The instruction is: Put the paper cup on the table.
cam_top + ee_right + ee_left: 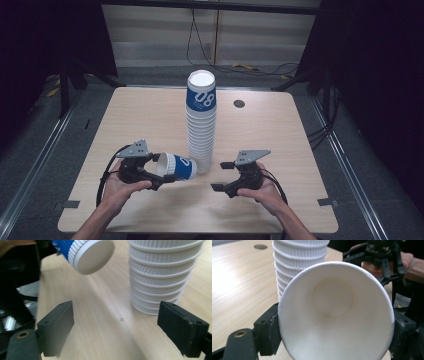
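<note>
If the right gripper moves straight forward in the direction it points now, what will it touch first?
Probably nothing soon: the right gripper is open and points at bare table, between the held cup and the cup stack. If it drifts sideways, the stack is nearest, though depth is uncertain.

The surface (260, 125) is a pale wood-grain top with rounded corners, standing on a grey floor (75, 150) with metal rails along both sides. A tall stack of ribbed white paper cups (201, 125), the uppermost banded in blue with white numerals, stands upright on it about midway between the left and right edges, its base nearer the near edge than the far one. A small dark round grommet (239, 103) is set into the surface toward the far edge, right of the stack.
</note>
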`<action>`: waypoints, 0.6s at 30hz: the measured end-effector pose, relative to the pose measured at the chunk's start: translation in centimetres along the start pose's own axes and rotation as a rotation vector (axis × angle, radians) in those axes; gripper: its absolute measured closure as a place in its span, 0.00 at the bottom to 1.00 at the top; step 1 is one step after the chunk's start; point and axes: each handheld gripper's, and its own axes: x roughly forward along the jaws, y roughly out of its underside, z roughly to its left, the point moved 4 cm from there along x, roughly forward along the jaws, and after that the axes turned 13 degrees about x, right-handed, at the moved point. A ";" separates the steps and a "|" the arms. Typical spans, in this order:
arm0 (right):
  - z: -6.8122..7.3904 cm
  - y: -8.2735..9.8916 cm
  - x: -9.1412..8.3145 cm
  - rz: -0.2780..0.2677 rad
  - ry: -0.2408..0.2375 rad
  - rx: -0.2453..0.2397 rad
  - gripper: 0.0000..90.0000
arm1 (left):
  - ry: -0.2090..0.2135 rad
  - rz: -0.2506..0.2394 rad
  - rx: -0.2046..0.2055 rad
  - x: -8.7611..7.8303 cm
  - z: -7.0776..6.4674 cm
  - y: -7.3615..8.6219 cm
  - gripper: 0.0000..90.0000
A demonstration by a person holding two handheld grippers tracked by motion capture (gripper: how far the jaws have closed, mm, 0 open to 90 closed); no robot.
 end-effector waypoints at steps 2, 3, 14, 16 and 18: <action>0.0 0.0 -0.1 0.000 0.012 -0.009 0.16 | -0.007 0.028 0.009 -0.3 0.1 0.0 0.20; 0.0 0.0 -0.2 0.001 0.018 -0.009 0.16 | -0.011 0.035 0.011 -0.5 0.2 0.0 0.20; -0.2 0.2 -0.7 0.002 0.035 0.003 0.17 | -0.077 0.114 -0.006 -2.5 2.0 0.1 0.20; -0.2 0.2 -0.8 0.004 0.038 0.005 0.17 | -0.092 0.138 0.004 -2.7 2.3 0.1 0.20; -0.2 0.3 -0.9 0.006 0.045 0.007 0.17 | -0.097 0.157 0.001 -2.9 2.4 0.1 0.20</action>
